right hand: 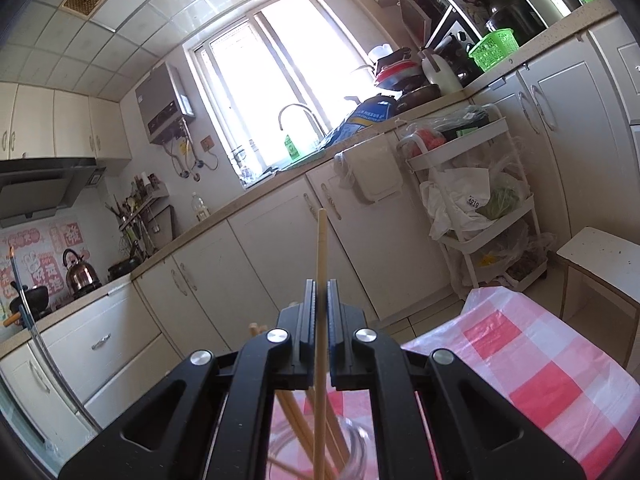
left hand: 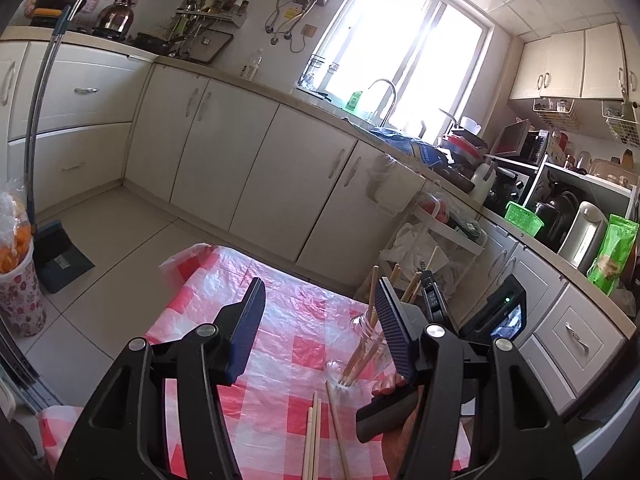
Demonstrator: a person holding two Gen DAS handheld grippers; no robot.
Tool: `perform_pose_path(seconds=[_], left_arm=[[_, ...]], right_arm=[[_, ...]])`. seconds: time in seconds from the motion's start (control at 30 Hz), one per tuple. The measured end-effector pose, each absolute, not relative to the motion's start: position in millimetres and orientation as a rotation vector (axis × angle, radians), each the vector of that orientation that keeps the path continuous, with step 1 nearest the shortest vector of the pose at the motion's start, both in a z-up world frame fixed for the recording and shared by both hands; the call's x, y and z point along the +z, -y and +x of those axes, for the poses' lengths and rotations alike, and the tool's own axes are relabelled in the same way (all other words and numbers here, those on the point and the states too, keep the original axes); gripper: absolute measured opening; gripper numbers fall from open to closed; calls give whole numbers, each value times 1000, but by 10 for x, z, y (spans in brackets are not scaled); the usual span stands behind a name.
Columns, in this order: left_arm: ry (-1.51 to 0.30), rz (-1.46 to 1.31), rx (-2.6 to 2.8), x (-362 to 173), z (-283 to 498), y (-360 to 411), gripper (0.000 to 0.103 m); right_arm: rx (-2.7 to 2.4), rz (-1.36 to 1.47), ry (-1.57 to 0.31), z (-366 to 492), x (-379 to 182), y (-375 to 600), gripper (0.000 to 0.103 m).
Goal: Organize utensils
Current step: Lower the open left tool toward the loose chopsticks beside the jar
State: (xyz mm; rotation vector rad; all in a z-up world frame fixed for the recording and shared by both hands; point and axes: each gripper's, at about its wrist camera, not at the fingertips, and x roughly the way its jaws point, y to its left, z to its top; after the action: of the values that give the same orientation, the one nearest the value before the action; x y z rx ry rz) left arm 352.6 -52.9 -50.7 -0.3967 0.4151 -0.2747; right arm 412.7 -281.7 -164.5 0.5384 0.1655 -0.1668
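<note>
Kitchen cabinets ring our checkered desk (left hand: 280, 300). Our right gripper (right hand: 321, 292) fingers clench one stiff, light, slippery chopstick (right hand: 321, 248) midway above the fragile glass jar (right hand: 352, 440); our left gripper (left hand: 320, 320) is released, empty.

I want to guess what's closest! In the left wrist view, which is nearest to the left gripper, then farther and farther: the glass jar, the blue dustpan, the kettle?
1. Glass jar: on the checked tablecloth, beside the left gripper's right finger.
2. Blue dustpan: on the floor, left.
3. Kettle: on the far counter, top left.
</note>
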Motion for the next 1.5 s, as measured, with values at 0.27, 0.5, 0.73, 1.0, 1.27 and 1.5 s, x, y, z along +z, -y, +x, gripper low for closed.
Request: perform_pose_path(seconds=[0.27,0.5,0.73,1.0,1.27,1.5], left_arm=[[-478,-381,-241,-635,3619,593,55],[-615,-392,-220,-880,3799,597,57],[-755,-341,-255,-1164,3868,806,58],[-892,-144,-306,-1464,4068,983,59],[-979,41,-371,-1895,3959,1281,59],[-990,98,-369,-2009,4002,1348,59]], right_arm=[[-89,486,-318,3744,-1710,2610,31],[7,435,-610,3333,-1883,2508,27],[92,364,-850,3321,-2298,2273,16],[151,281,-988,3450,-2564,2068,14],[98,222,-1057,3210,-2498,2236,6],[112,257,-1094,2858,-2397,2371,6]])
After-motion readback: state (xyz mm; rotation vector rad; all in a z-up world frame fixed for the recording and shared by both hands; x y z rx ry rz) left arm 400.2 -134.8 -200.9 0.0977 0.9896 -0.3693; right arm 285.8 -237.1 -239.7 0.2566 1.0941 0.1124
